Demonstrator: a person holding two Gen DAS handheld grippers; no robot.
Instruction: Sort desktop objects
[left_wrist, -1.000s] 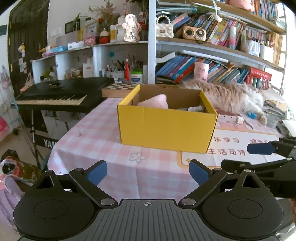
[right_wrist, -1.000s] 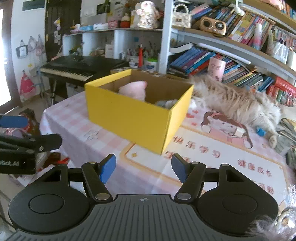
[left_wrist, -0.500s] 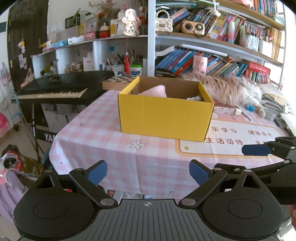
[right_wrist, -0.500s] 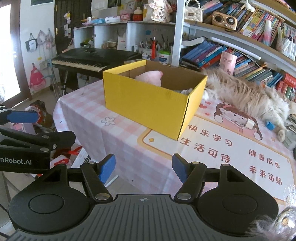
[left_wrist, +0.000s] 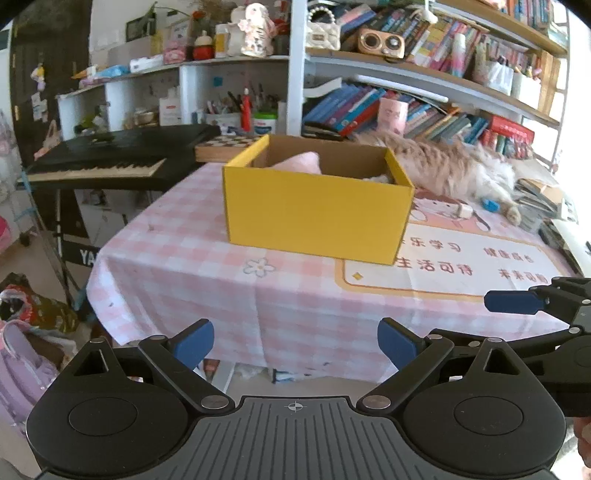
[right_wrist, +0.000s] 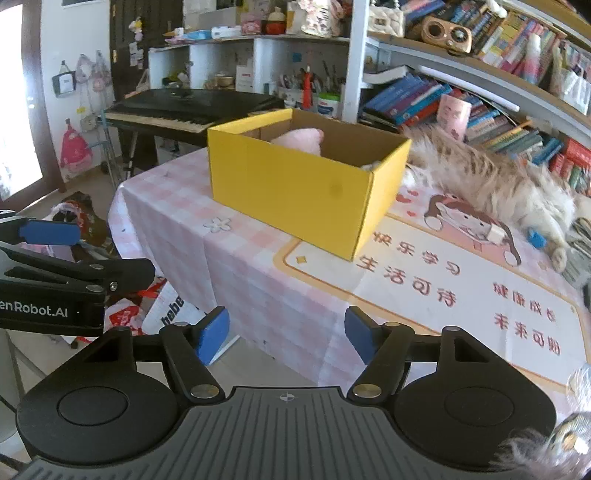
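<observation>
Yellow box (left_wrist: 317, 216) mid-table, cat (left_wrist: 458, 168) behind; left gripper (left_wrist: 295, 345), right gripper (right_wrist: 287, 334) both apart, empty, right just widening.

A lived-in home room: crowded bookshelves (left_wrist: 424, 110), a keyboard (left_wrist: 110, 162) on a stand, a pink checked tablecloth (left_wrist: 184, 258), bags (right_wrist: 74, 151) by the door, a cat (right_wrist: 491, 184) sprawled on the table.

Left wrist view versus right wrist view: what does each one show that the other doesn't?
Only the left wrist view shows the chessboard behind the yellow box. Only the right wrist view shows bags hanging on the wall and the box's right side face. Both show the box, a pink item inside, the keyboard and the furry cat.
</observation>
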